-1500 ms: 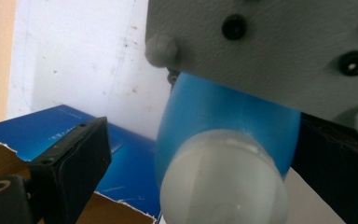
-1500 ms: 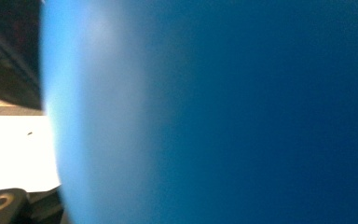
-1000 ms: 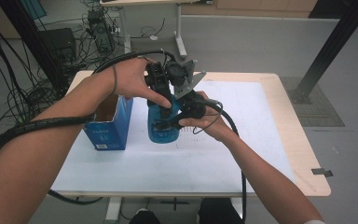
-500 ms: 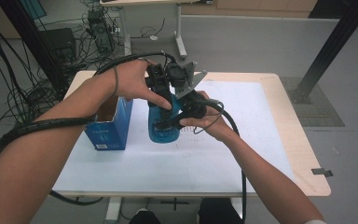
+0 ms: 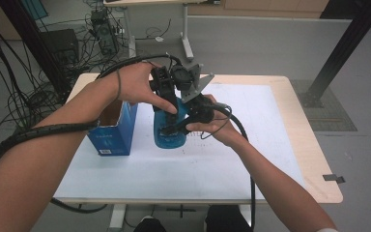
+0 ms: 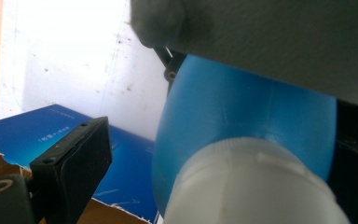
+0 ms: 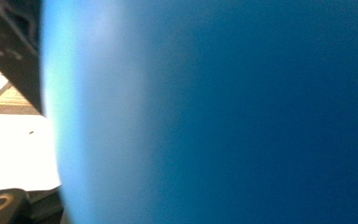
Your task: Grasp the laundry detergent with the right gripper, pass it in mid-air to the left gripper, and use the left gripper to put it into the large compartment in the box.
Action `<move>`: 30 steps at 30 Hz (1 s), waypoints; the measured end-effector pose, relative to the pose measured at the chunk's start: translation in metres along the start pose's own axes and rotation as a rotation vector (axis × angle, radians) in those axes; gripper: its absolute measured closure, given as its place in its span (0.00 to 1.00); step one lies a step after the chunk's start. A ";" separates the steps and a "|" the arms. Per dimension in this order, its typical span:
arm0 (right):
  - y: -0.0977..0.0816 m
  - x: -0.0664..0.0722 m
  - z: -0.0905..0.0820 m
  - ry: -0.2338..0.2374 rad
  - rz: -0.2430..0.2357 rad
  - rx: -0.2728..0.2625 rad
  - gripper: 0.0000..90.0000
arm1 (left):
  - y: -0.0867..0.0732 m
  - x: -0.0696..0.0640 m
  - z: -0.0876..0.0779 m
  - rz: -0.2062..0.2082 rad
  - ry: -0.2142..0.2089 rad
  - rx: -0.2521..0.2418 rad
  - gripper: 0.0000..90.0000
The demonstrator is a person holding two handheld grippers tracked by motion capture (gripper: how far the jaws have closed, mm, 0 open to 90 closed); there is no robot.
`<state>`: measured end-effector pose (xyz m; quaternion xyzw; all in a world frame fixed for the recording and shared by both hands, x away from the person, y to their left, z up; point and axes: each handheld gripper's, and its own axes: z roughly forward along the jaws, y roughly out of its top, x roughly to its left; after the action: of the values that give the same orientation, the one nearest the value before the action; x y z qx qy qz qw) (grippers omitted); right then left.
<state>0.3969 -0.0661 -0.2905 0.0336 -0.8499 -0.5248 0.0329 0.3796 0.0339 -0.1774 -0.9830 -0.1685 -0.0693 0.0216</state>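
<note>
**Both tongs crowded on the blue bottle at mid-surface**

Your blue bottle (image 5: 168, 131) stands upright on the white sheet (image 5: 251, 145) that covers most of the surface (image 5: 314, 159), a little left of centre. Just beside it on its left sits the open blue carton (image 5: 112, 130), torn top edge up, with a narrow strip of white between the two. That side is tight. To the right of the bottle the sheet lies bare all the way out to the wooden margin, and the near strip in front of the bottle and carton is bare too.

Your left tongs (image 5: 166, 92) come in from above, over the bottle's top, your left hand (image 5: 137, 87) bent down at the wrist with the forearm reaching across over the carton. In the left gripper view one black jaw stands off to the left of the bottle's white cap (image 6: 251, 186), apart from it, over the carton; the other jaw is hidden, so the left tongs look spread, not pinching.

Your right tongs (image 5: 181, 123) press in against the bottle's right flank from the side, your right hand (image 5: 212, 125) wrapped around the handle and the forearm running back to the near right. The right gripper view is pressed so close to the blue wall (image 7: 214, 112) that I cannot tell whether those tongs are spread or clamped.
</note>
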 end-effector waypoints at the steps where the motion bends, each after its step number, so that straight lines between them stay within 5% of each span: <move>1: 0.000 0.000 0.000 -0.001 -0.002 -0.001 0.49 | 0.000 0.000 -0.001 0.002 0.000 0.004 0.07; 30: 0.001 0.001 0.001 -0.014 -0.002 0.011 0.49 | -0.004 0.000 -0.002 -0.012 0.008 -0.010 0.07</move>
<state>0.3953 -0.0646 -0.2905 0.0309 -0.8529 -0.5204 0.0264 0.3777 0.0377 -0.1750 -0.9818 -0.1739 -0.0741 0.0168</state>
